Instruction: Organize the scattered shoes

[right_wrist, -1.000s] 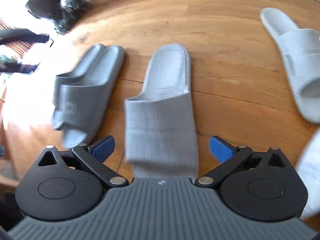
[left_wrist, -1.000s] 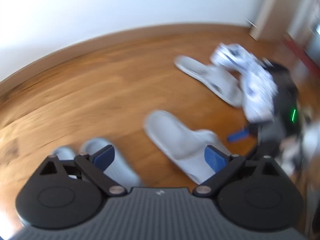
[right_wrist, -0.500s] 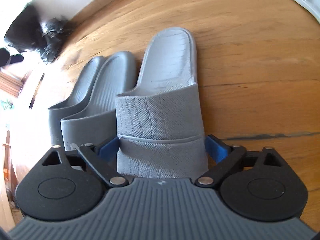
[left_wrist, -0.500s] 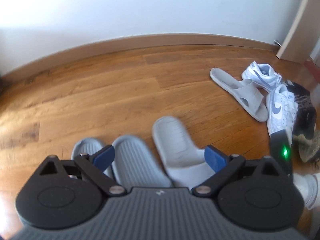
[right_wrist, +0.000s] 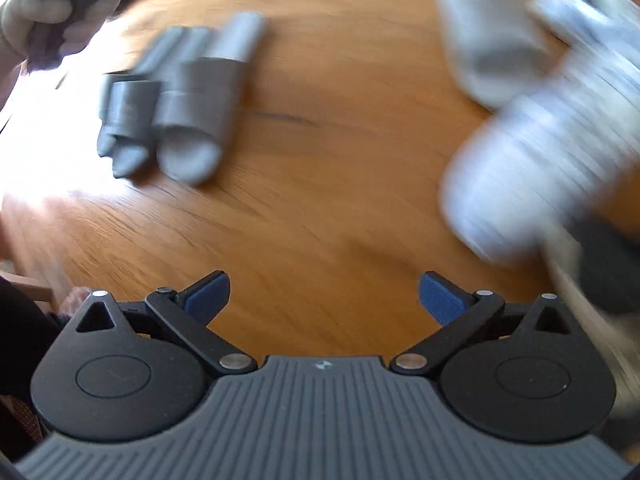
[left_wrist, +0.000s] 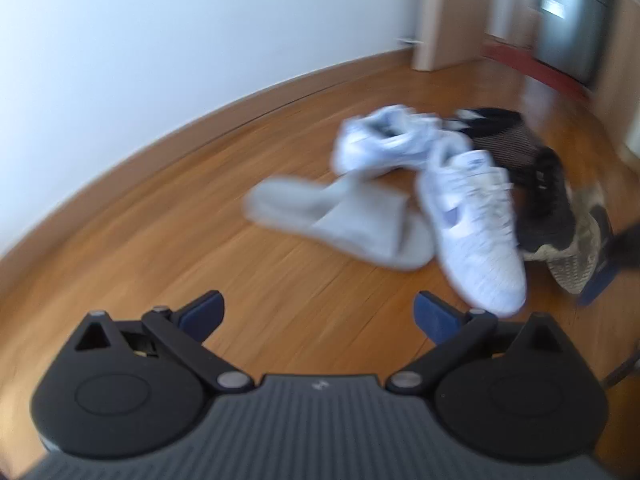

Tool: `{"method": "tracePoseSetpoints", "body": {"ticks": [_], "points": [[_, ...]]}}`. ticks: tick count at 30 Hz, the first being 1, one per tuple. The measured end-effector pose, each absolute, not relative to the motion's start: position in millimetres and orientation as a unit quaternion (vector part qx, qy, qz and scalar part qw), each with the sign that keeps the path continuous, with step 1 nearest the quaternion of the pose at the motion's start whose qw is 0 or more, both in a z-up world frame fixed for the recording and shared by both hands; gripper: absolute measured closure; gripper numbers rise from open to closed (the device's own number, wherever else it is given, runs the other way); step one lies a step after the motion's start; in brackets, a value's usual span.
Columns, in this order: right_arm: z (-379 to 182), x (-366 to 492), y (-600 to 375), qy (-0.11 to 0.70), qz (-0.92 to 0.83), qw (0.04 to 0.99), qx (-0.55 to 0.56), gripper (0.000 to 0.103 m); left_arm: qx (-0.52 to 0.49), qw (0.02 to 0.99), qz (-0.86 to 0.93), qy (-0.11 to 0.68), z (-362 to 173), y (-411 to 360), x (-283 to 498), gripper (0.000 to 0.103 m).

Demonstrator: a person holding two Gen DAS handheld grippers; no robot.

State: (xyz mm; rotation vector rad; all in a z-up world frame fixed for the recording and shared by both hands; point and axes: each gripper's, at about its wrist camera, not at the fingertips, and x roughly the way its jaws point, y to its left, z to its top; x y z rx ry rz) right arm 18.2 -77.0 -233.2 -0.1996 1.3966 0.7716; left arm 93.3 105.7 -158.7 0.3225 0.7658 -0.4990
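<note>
Three grey slides (right_wrist: 180, 96) lie side by side on the wooden floor, two dark ones and a lighter one on their right. My right gripper (right_wrist: 324, 296) hangs open above bare floor to their right, nothing between its pads. The matching light grey slide (left_wrist: 344, 220) lies alone ahead of my left gripper (left_wrist: 318, 312), whose jaws are opening with only floor between them. Two white sneakers (left_wrist: 472, 232) lie beside that slide, one behind the other. A black shoe (left_wrist: 540, 184) and an olive knit shoe (left_wrist: 576, 256) lie further right. Both views are blurred.
A white wall with a wooden skirting board (left_wrist: 240, 108) runs behind the shoes. A door frame (left_wrist: 444, 16) and a red strip on the floor (left_wrist: 536, 68) are at the far right. A gloved hand (right_wrist: 32, 12) holds the left gripper at the top left of the right wrist view.
My right gripper has let go of the light grey slide beside the dark pair, then risen and swung right. The left view has swung right, from the row of slides to the scattered shoes.
</note>
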Motion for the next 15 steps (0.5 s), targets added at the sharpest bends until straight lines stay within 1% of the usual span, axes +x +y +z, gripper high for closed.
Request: {"method": "tracePoseSetpoints", "body": {"ticks": [2,5,8,13,14,15], "points": [[-231,23,-120,0.639,0.296,0.708,-0.039,0.000,0.193,0.878,-0.258,0.354,-171,69,111,0.001],[-237,27,-156,0.640,0.255,0.723,0.056,0.000,0.227,0.865,-0.262,0.362,-198,26,142,0.001],[-236,31,-170,0.641,0.250,0.721,0.079,0.000,0.239,0.861,-0.255,0.369,-222,4,170,0.003],[-237,30,-177,0.647,0.241,0.716,0.100,0.000,0.265,0.837,-0.236,0.416,-256,-12,200,0.001],[-239,31,-178,0.650,0.237,0.714,0.106,0.000,0.268,0.835,-0.224,0.425,-260,-13,203,0.003],[-239,31,-180,0.653,0.236,0.711,0.110,0.000,0.270,0.836,-0.214,0.426,-262,-13,203,0.010]]}}
